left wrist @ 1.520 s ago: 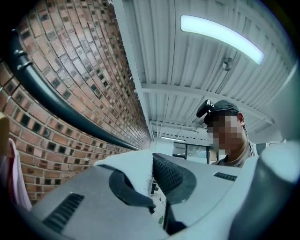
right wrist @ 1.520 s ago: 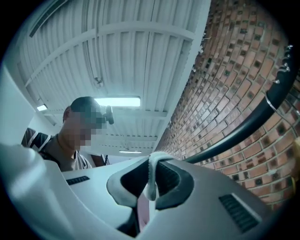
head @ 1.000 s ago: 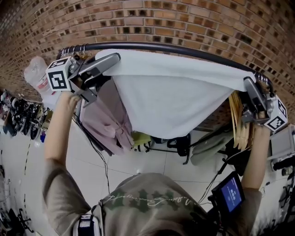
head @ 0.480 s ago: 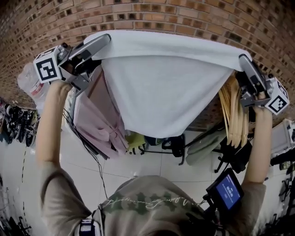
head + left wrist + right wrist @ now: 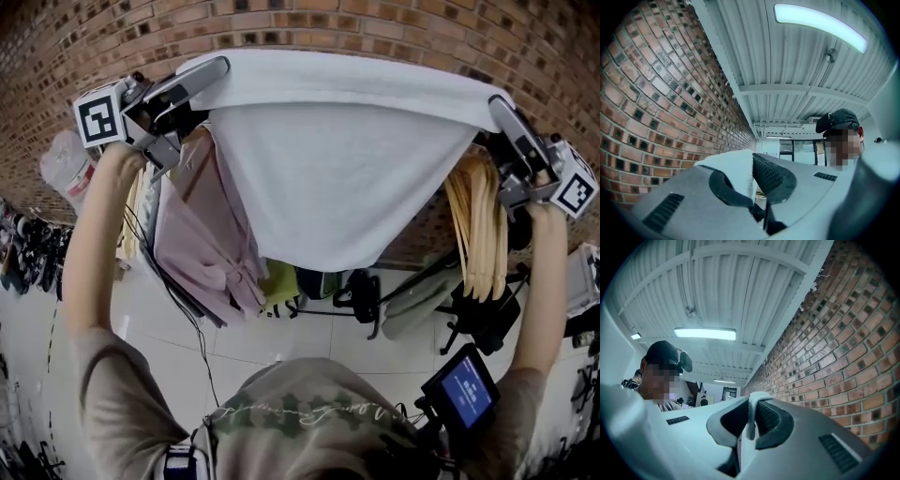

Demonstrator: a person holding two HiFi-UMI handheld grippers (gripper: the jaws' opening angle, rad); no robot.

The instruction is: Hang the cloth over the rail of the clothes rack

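A white cloth [image 5: 337,178] is stretched wide between my two grippers, high in front of the brick wall, its lower part hanging down in a curve. My left gripper [image 5: 217,67] is shut on the cloth's top left corner [image 5: 736,171]. My right gripper [image 5: 495,101] is shut on the top right corner [image 5: 751,416]. The rack's rail is hidden behind the raised cloth in the head view. Both gripper views look up along the wall at the ceiling.
A pink garment [image 5: 202,234] hangs on the rack below my left gripper. Several wooden hangers [image 5: 476,234] hang at the right. Dark rack legs and bags [image 5: 361,295] stand on the tiled floor below. A brick wall [image 5: 394,33] lies close behind. A person stands in both gripper views.
Both grippers have risen with the cloth. The dark rail, seen above the cloth a second ago, is now covered by the cloth's top edge.
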